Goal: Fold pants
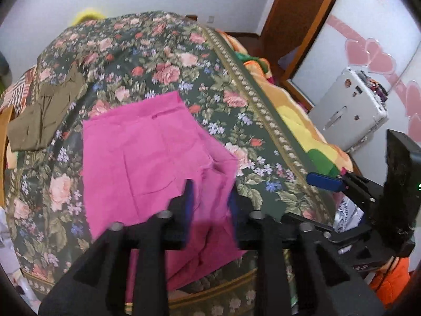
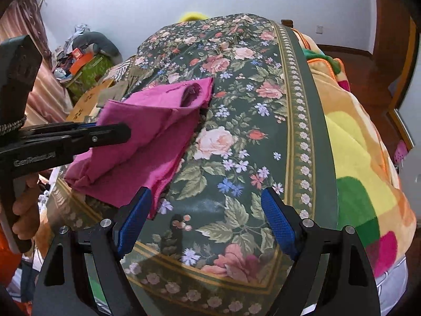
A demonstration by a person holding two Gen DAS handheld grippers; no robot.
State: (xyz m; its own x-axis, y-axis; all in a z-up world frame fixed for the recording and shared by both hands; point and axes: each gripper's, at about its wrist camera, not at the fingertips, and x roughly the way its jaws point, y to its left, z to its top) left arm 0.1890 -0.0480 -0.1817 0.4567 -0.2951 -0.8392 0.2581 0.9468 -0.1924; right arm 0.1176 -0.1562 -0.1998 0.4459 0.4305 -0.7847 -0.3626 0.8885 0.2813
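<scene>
I see the pink pants (image 1: pixel 147 152) lying folded on the floral bedspread (image 1: pixel 168 60) of the bed, toward its near left part. My left tongs (image 1: pixel 210 197) hang just over the near edge of the pants, fingers blurred; the cloth shows between them, but I cannot tell whether the pads press on it. My right tongs (image 2: pixel 208 223) stand released, blue pads wide apart over bare bedspread just right of the pants, nothing between them. An olive garment (image 1: pixel 44 115) lies at the far left edge of the bed, apart from the pants. A striped fleece blanket (image 2: pixel 363 163) runs along the right side. Beyond it, by the wall, stands a white suitcase (image 1: pixel 347 108). A cluttered heap (image 2: pixel 84 63) sits at far left.
</scene>
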